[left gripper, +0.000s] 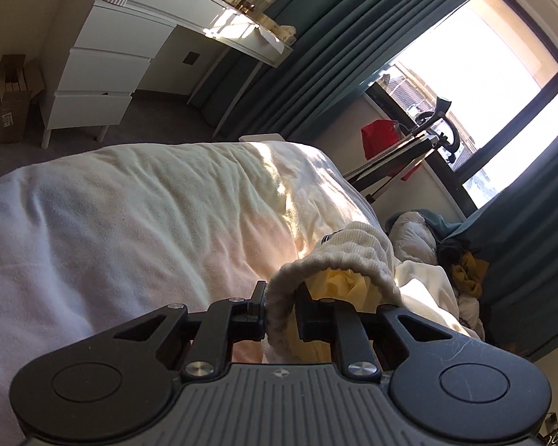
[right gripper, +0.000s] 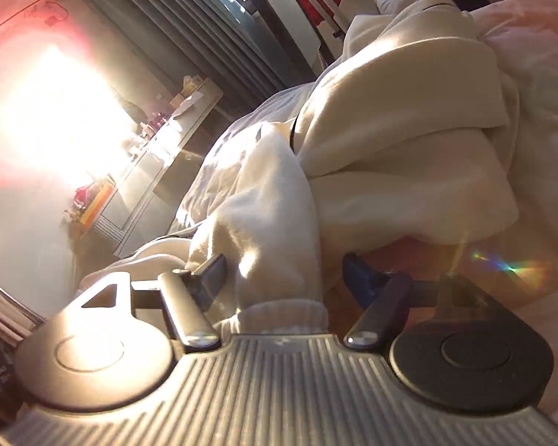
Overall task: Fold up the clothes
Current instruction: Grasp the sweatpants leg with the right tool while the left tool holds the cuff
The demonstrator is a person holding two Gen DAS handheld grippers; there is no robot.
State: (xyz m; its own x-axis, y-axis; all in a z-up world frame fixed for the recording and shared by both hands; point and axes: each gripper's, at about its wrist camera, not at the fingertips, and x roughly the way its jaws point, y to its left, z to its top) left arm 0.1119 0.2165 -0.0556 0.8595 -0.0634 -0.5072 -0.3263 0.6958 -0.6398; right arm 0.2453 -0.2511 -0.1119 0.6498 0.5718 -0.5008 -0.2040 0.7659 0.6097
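Between my left claw's (left gripper: 281,306) fingers: a fold of the knit garment (left gripper: 349,256), its bulk ahead and to the right.
Inside that fold: another cloth (left gripper: 340,278).
Under and left of my left claw: the bed cover (left gripper: 130,208).
Far ahead, beyond the bed: the drawer desk (left gripper: 108,63); left of it, a box (left gripper: 9,104).
Ahead right: curtains (left gripper: 316,55), then the window (left gripper: 483,85).
Right of the garment: a clothes heap (left gripper: 439,245).
Between my right claw's (right gripper: 284,275) fingers, with gaps on both sides: a sleeve cuff (right gripper: 279,223).
Ahead right of it: the folded garment body (right gripper: 409,148).
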